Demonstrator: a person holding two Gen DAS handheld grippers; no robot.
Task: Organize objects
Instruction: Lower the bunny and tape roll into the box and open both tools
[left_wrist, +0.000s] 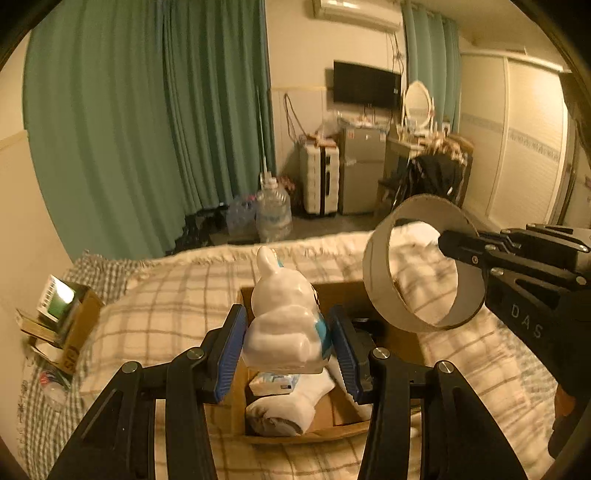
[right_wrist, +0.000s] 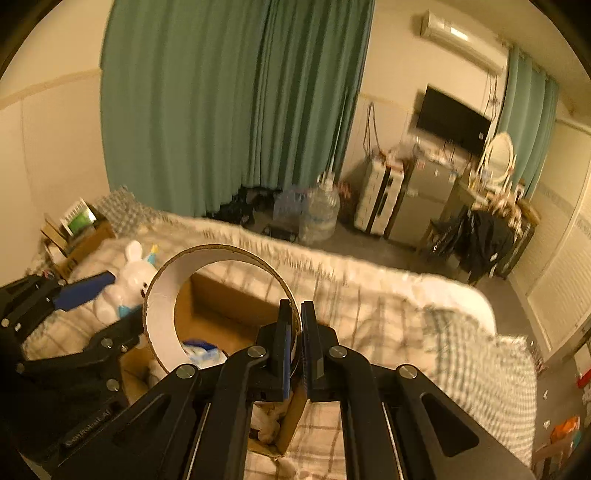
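- The left tongs (left_wrist: 290, 343) clasp a glossy white rabbit figure (left_wrist: 284, 321) with blue trim between their blue pads, held above an open cardboard box (left_wrist: 406, 343).
- The right tongs (right_wrist: 294, 343) pinch the thin wall of a wide cardboard ring (right_wrist: 162, 317), white inside, also held over the box.
- In the box lie a rolled white sock (left_wrist: 295, 402) and a small packet (left_wrist: 273, 382).
- The box sits on a bed (left_wrist: 155, 314) with a checked blanket.
- Beyond hang green curtains (left_wrist: 147, 129); a water jug (left_wrist: 273, 210) stands on the floor.

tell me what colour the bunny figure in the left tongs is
White with light blue accents, clearest in the left wrist view: bunny figure.
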